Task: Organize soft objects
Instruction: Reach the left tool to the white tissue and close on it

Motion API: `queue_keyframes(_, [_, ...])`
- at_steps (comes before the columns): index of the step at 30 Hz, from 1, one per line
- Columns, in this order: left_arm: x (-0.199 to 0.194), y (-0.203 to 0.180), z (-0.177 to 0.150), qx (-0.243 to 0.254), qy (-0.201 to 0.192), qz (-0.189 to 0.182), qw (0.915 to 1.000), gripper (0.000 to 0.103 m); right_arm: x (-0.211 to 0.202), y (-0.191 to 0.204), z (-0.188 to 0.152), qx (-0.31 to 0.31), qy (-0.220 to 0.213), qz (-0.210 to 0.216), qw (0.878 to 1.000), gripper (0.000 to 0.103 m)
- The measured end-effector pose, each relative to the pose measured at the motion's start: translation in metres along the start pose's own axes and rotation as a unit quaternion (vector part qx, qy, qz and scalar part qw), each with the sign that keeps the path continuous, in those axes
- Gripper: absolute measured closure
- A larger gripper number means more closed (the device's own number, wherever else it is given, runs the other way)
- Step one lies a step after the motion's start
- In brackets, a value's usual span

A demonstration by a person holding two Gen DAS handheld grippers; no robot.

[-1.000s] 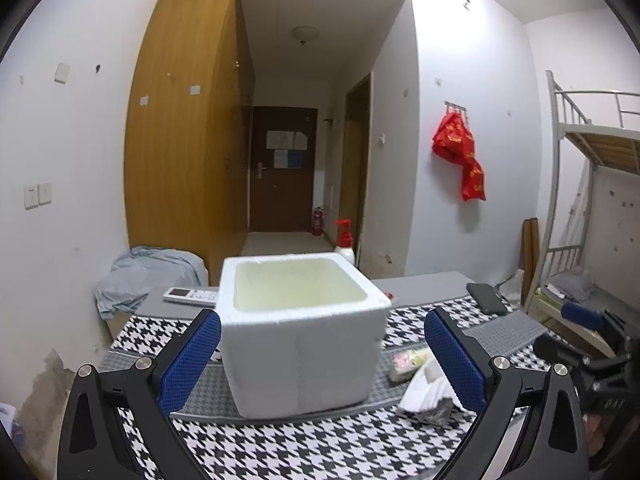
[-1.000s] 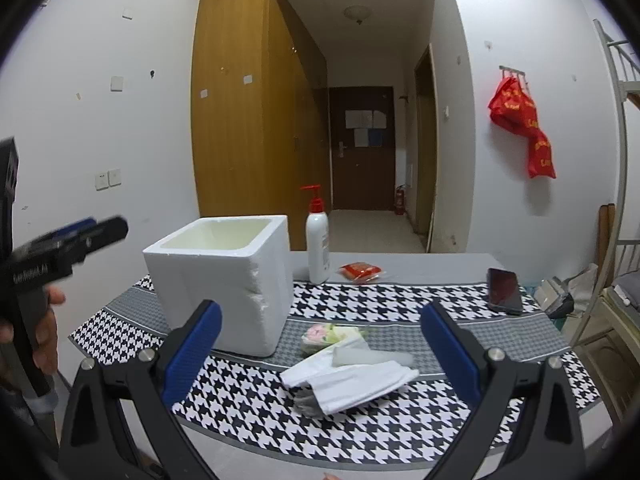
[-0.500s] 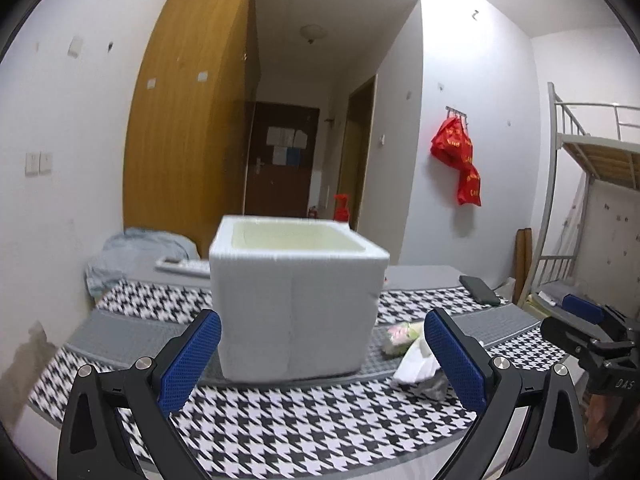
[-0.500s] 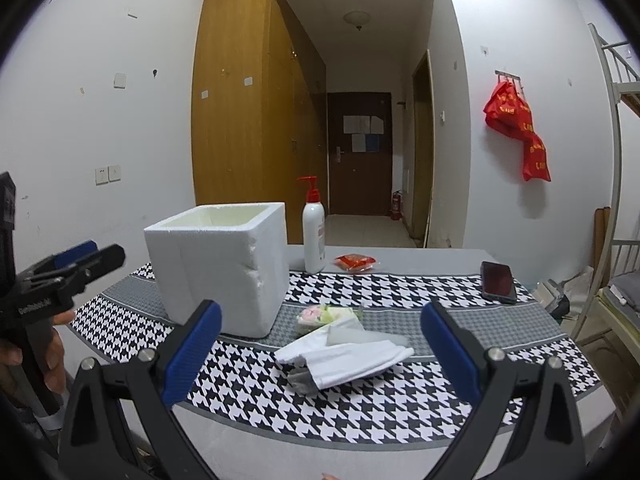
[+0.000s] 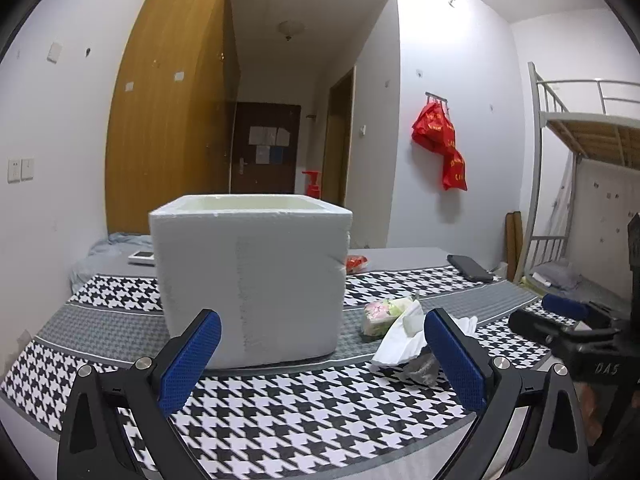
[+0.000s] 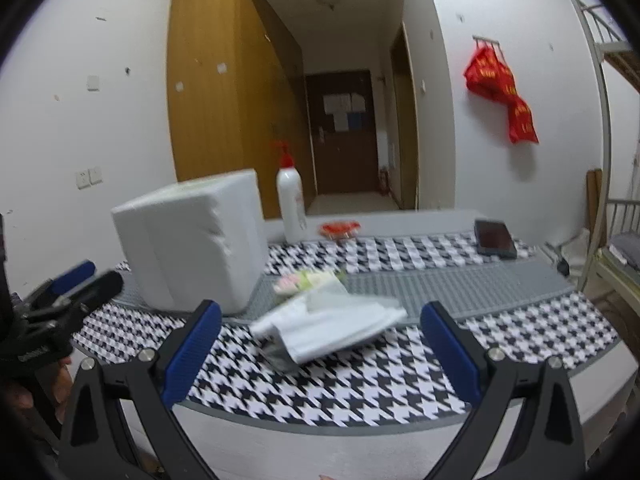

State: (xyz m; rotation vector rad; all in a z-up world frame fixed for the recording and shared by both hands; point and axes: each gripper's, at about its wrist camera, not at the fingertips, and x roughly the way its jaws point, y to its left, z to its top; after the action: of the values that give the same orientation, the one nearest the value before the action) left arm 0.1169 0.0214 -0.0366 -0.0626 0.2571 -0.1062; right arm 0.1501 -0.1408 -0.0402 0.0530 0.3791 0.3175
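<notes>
A white foam box [image 5: 252, 276] stands open-topped on the houndstooth tablecloth [image 5: 304, 412]; it also shows in the right wrist view [image 6: 192, 244]. To its right lie a white cloth [image 6: 332, 328] over a grey plastic bag [image 6: 280, 354], and a floral tissue pack [image 6: 308, 280] behind them. The cloth [image 5: 404, 340] and pack [image 5: 382, 312] show in the left wrist view too. My left gripper [image 5: 320, 360] is open and empty in front of the box. My right gripper [image 6: 320, 352] is open and empty just before the cloth.
A white pump bottle [image 6: 291, 204], a red packet [image 6: 340, 229] and a black phone [image 6: 494, 238] sit toward the table's back. A remote [image 5: 142, 257] and a grey-blue cloth [image 5: 108, 248] lie back left. A bunk bed [image 5: 580, 200] stands at right.
Both grippers have dropped lower and closer to the table. The right view now tilts and blurs from moving toward the cloth. Both stay open.
</notes>
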Motion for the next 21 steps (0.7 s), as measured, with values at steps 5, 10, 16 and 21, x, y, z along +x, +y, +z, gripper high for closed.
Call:
queue_keyframes(5, [0.018, -0.011, -0.003, 0.004, 0.028, -0.003, 0.9996, 0.001, 0.010, -0.012, -0.009, 0.001, 0.012, -0.007, 1.000, 0.002])
queue_keyframes(10, [0.025, -0.019, -0.004, 0.012, 0.042, -0.015, 0.9989, 0.001, 0.006, -0.028, -0.012, 0.024, 0.006, -0.012, 1.000, 0.002])
queue_keyframes(16, [0.036, -0.023, -0.008, 0.015, 0.065, -0.037, 0.9971, 0.001, 0.009, -0.033, -0.015, 0.026, 0.020, -0.023, 0.999, 0.002])
queue_keyframes(21, [0.049, -0.034, -0.006, 0.027, 0.082, -0.055, 0.9948, 0.001, 0.012, -0.032, -0.017, 0.008, 0.020, -0.029, 0.999, 0.002])
